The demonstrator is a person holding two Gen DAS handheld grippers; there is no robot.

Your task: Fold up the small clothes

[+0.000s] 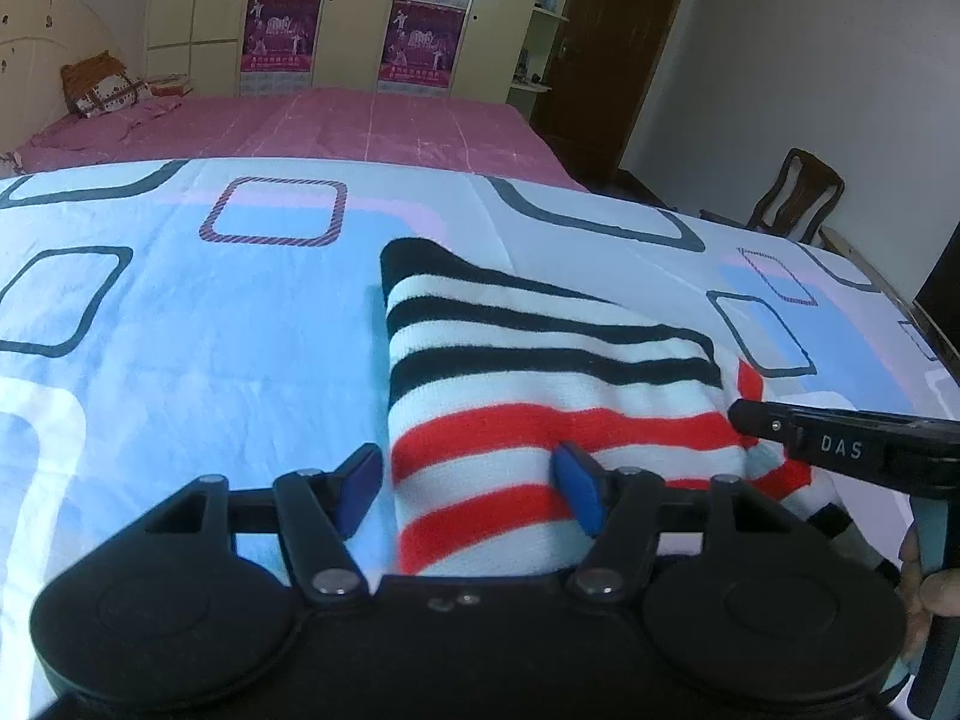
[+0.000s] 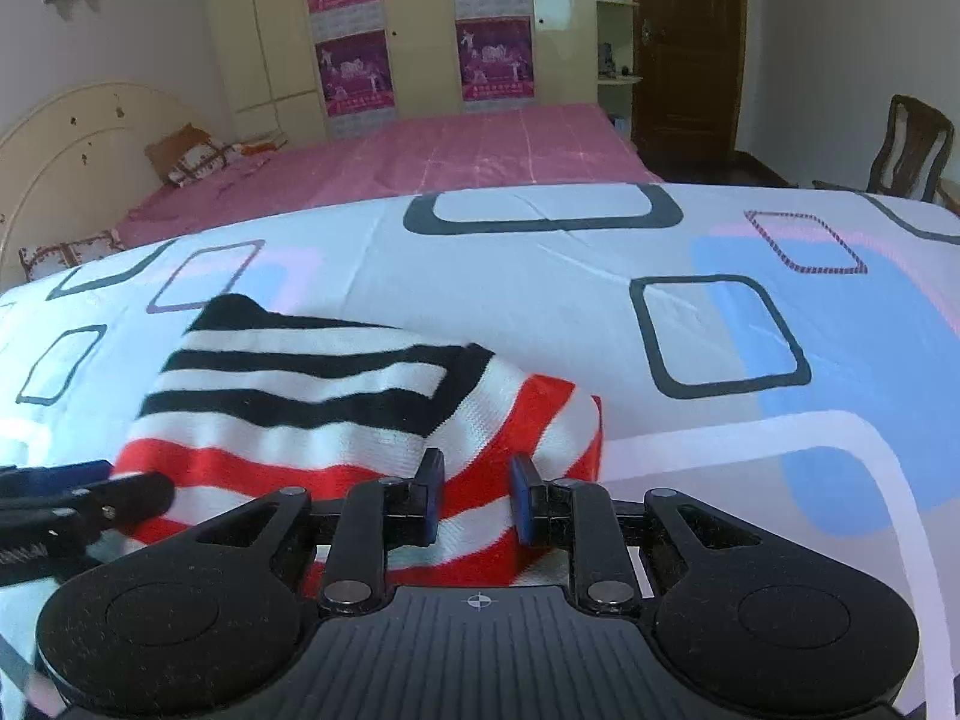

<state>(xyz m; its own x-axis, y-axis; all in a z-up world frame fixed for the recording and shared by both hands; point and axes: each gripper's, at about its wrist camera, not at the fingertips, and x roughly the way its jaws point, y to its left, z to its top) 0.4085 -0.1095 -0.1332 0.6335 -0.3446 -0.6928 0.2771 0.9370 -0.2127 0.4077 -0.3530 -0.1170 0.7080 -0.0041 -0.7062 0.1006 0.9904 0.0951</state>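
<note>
striped garment [image 1: 540,396] lies folded on the patterned sheet [image 1: 180,330] — left gripper [image 1: 468,489] spread wide over its near edge, right gripper [image 2: 474,498] seemingly pinching a fold of its red-striped corner.

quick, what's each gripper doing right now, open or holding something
Left gripper: open, jaws astride the striped garment's edge.
Right gripper: jaws narrow over the garment; grip cannot be told.
</note>
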